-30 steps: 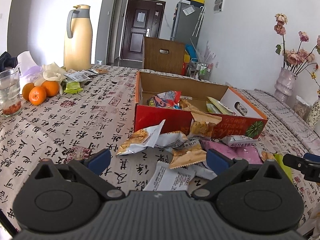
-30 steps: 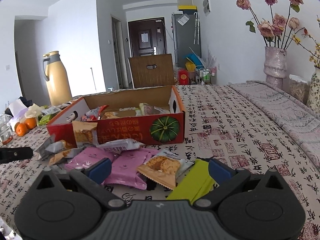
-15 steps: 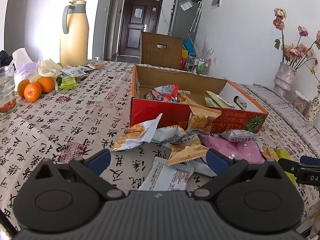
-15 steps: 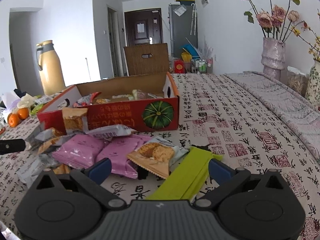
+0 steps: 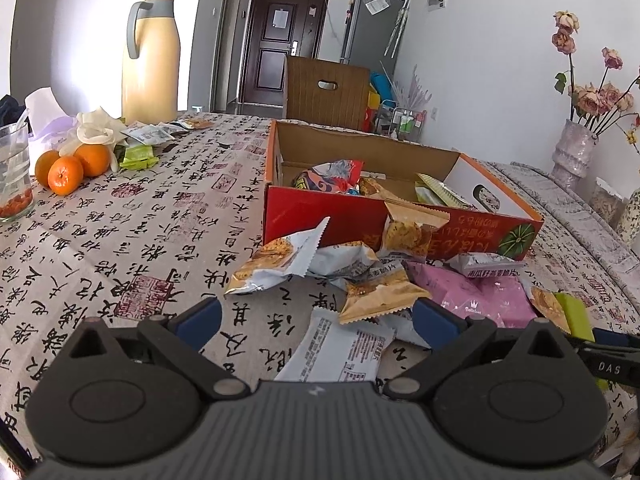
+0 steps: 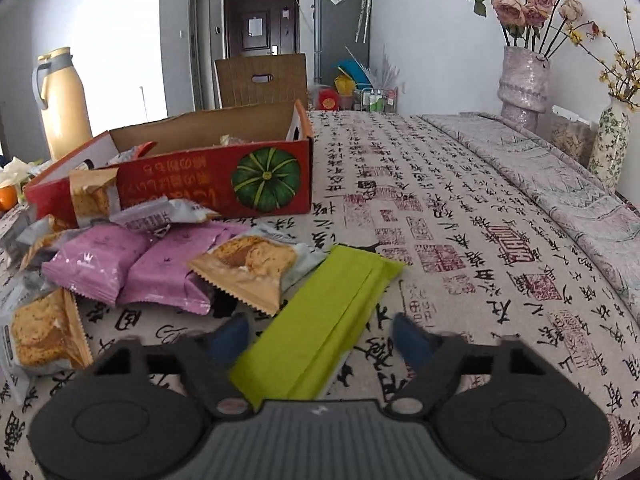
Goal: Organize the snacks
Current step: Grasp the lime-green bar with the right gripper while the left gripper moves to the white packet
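A red cardboard box [image 5: 320,220] with a pumpkin print [image 6: 180,184] stands open on the table, with a few snacks inside. In front of it lies a heap of loose packets: pink ones [image 6: 100,260], biscuit packets [image 6: 248,264] and a white one [image 5: 340,352]. My left gripper [image 5: 318,316] is open, low over the white packet. My right gripper [image 6: 320,334] straddles a long green packet [image 6: 328,320] lying flat on the cloth. Its jaws are closing, and a gap still shows between the pads and the packet. The left wrist view catches one right finger [image 5: 608,360] beside the green packet [image 5: 576,316].
A yellow thermos jug [image 5: 152,60], oranges [image 5: 66,168], a glass [image 5: 14,172] and small packets sit at the table's far left. Flower vases [image 6: 524,84] [image 6: 610,140] stand along the right edge. A brown chair back [image 5: 324,88] rises behind the box.
My right gripper has sunk closer to the green packet and its jaws have narrowed around it. The left gripper has stayed about where it was, still open.
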`<state>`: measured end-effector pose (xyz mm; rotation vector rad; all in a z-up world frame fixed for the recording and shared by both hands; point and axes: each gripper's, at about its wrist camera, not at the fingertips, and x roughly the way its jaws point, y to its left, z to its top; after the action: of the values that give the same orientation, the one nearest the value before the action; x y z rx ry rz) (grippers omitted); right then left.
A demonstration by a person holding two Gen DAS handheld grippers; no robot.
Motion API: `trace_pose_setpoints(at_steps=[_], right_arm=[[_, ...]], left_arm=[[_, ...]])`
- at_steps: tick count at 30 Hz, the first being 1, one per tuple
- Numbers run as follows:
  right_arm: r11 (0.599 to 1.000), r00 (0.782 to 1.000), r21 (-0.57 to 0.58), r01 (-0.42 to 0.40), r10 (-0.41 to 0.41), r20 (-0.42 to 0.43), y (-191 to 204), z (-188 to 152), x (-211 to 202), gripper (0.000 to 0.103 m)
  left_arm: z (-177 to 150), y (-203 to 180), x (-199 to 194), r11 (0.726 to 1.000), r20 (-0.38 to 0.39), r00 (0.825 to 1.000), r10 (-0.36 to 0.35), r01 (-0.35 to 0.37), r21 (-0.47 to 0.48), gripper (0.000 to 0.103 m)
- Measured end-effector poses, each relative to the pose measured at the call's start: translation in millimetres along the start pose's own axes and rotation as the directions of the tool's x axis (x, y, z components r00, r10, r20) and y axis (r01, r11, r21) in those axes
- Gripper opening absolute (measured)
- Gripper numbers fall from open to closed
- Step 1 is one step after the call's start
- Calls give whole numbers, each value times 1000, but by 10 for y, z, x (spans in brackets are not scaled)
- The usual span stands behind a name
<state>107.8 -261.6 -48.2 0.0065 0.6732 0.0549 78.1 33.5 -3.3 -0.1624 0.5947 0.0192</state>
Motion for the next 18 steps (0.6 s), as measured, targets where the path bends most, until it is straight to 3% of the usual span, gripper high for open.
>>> trace_pose_setpoints(at_steps=[4, 18], right_arm=[[1000, 1000, -10, -6, 6, 3, -72, 4, -38, 39], [999, 999, 43, -28, 26, 39, -214, -18, -101, 34]], left_arm=[[-2, 0, -13, 1000, 3, 1000, -1, 1, 1, 103], [-49, -11, 8, 1000, -22, 1000, 8, -8, 8, 103]])
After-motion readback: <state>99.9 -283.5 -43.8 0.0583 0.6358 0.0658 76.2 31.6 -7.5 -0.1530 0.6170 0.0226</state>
